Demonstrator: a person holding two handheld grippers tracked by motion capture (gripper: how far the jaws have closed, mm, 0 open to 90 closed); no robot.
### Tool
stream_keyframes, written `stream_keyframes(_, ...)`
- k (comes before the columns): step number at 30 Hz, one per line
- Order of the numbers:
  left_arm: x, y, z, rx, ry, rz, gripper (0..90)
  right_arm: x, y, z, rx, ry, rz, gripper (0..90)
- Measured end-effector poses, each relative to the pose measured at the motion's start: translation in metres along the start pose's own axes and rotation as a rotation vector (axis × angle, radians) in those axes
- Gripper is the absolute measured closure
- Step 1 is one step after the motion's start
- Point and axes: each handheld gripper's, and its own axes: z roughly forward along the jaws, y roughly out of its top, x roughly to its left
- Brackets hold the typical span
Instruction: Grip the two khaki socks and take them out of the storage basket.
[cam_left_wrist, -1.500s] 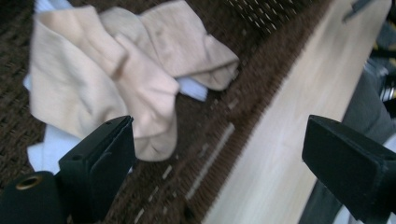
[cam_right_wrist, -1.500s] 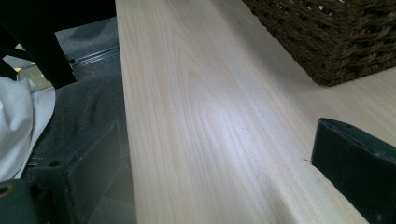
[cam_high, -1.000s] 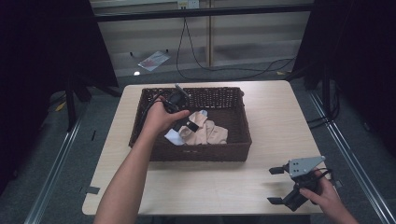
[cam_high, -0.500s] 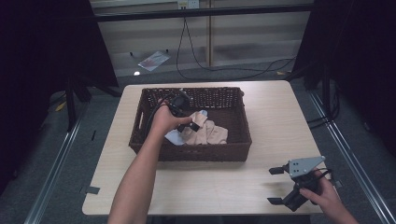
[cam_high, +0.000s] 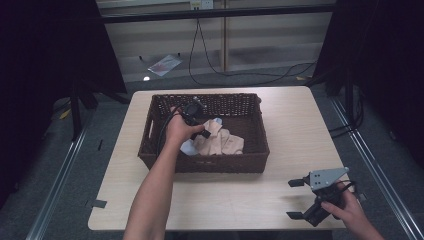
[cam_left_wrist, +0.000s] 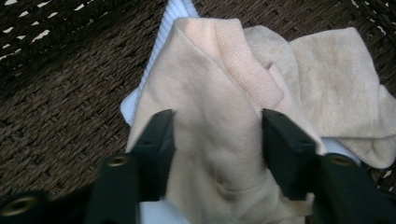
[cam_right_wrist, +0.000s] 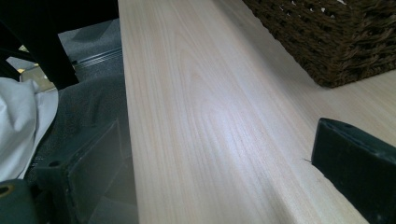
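A dark wicker basket (cam_high: 205, 165) sits mid-table with beige socks (cam_high: 222, 142) and a white cloth (cam_high: 187, 147) inside. My left gripper (cam_high: 204, 131) reaches down into it. In the left gripper view its jaws have just been closing and now pinch a bunched fold of a beige sock (cam_left_wrist: 219, 93) between them, at my left gripper (cam_left_wrist: 217, 135). A second beige sock (cam_left_wrist: 336, 93) lies to the right, over the white cloth (cam_left_wrist: 173, 18). My right gripper (cam_high: 292, 199) rests near the table's front right corner, open with nothing between its fingers; my right gripper (cam_right_wrist: 219, 158) looks along bare wood.
The light wooden table (cam_high: 300, 125) has free room right of the basket and in front of it. The basket's corner (cam_right_wrist: 327, 42) shows far off in the right gripper view. Cables and a paper (cam_high: 162, 64) lie on the floor beyond the table.
My left hand has sunk deeper into the basket onto the socks. The right hand and its gripper have stayed put.
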Motion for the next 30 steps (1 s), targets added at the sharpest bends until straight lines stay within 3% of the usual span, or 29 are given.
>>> stream_keyframes(1,0.000,-0.001,0.001,-0.009,-0.003,0.009,49.0,0.000,0.000,0.000,0.000,0.000,0.000,1.3)
stream_keyframes(3,-0.001,-0.002,-0.001,0.016,0.009,0.021,75.8,0.000,0.000,0.000,0.000,0.000,-0.002,1.3)
stream_keyframes(4,-0.001,-0.002,-0.001,0.016,0.009,0.021,81.7,0.000,0.000,0.000,0.000,0.000,-0.002,1.3)
stream_keyframes(5,-0.002,-0.001,-0.005,0.046,-0.001,0.010,85.6,0.000,0.000,0.000,-0.001,0.003,-0.002,1.3)
stream_keyframes(11,-0.005,0.000,-0.020,0.058,-0.035,0.013,87.2,0.000,0.000,0.000,0.000,0.002,-0.003,1.2)
stream_keyframes(14,-0.007,0.001,-0.033,0.062,-0.047,0.022,87.2,0.000,0.000,0.000,-0.002,0.001,-0.002,1.3)
stream_keyframes(15,-0.007,0.001,-0.042,0.058,-0.079,0.011,87.3,0.000,0.000,0.000,-0.002,0.001,-0.001,1.2)
stream_keyframes(18,-0.008,0.003,-0.051,0.075,-0.088,0.020,87.2,0.000,0.000,0.000,-0.006,0.005,0.001,1.3)
stream_keyframes(21,-0.010,0.008,-0.071,0.082,-0.119,-0.005,87.2,0.000,0.000,0.000,-0.002,0.001,0.000,1.3)
stream_keyframes(30,-0.017,0.018,-0.110,0.086,-0.144,-0.019,87.3,0.000,0.000,0.001,-0.001,-0.003,-0.004,1.3)
